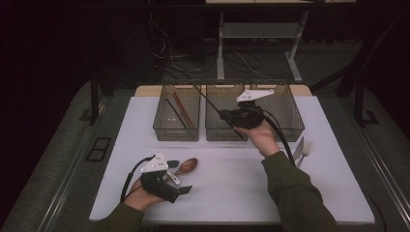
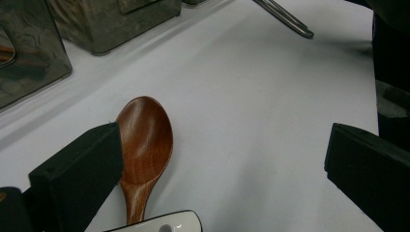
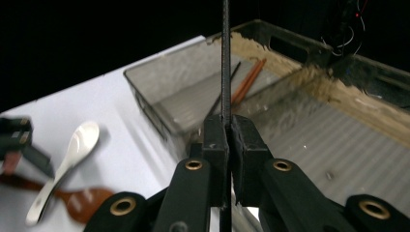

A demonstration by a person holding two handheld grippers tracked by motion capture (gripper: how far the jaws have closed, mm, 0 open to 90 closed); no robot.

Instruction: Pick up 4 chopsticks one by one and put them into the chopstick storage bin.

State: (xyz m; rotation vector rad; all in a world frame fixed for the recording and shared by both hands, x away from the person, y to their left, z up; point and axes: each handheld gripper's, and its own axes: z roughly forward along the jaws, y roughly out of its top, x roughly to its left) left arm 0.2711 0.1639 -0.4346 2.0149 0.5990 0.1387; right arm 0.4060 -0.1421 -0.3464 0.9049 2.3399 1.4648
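A dark room surrounded the white table [image 1: 232,193]. At its far edge stood two clear bins: the left bin [image 1: 177,118] held reddish-brown chopsticks [image 1: 183,110] and a dark one, the right bin [image 1: 270,104] lay under the raised right gripper [image 1: 223,115], clamped on a black chopstick [image 3: 225,58]. The left gripper [image 1: 180,182], jaws apart, rested beside the wooden spoon [image 2: 144,140] and white spoon [image 3: 72,154]. A knife [image 1: 298,148] and fork [image 1: 304,152] lay right.

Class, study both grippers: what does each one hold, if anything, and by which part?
The right gripper pinches a thin black chopstick partway along its length, both ends protruding. The left gripper is open and holds nothing.
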